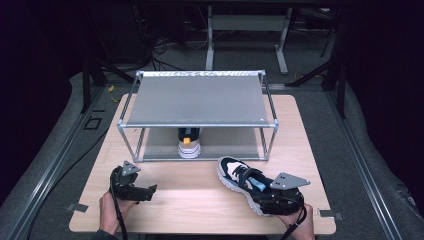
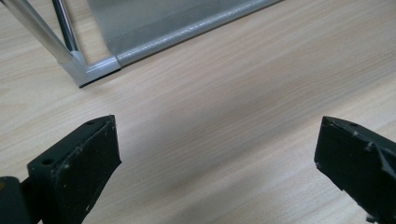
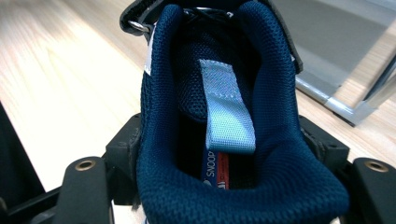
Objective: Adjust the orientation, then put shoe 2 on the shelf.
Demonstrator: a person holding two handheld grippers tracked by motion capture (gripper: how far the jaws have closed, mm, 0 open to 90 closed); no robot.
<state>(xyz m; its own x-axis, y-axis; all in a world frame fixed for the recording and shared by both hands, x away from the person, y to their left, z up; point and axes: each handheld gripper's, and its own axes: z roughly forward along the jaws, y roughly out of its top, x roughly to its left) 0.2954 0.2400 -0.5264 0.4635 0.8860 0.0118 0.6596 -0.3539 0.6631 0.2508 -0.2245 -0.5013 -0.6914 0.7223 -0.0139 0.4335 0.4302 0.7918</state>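
Observation:
A navy, white and black sneaker [image 1: 239, 174] lies on the wooden table [image 1: 190, 200] at the front right, its toe pointing toward the rack. My right gripper [image 1: 266, 198] is shut on its heel. In the right gripper view the two jaws press the sides of the blue padded collar [image 3: 261, 107], and a pale blue pull tab [image 3: 226, 107] hangs inside the shoe. A second sneaker [image 1: 189, 142] stands on the lower shelf of the metal shoe rack [image 1: 197, 100]. At the front left my left gripper [image 1: 149, 190] rests open over bare wood, with nothing between its jaws [image 2: 217, 149].
The two-tier rack takes up the back half of the table; its top shelf holds nothing. Its front left corner post [image 2: 93, 70] shows close ahead in the left gripper view. Bare wood runs between the two grippers. Dark floor and metal frames surround the table.

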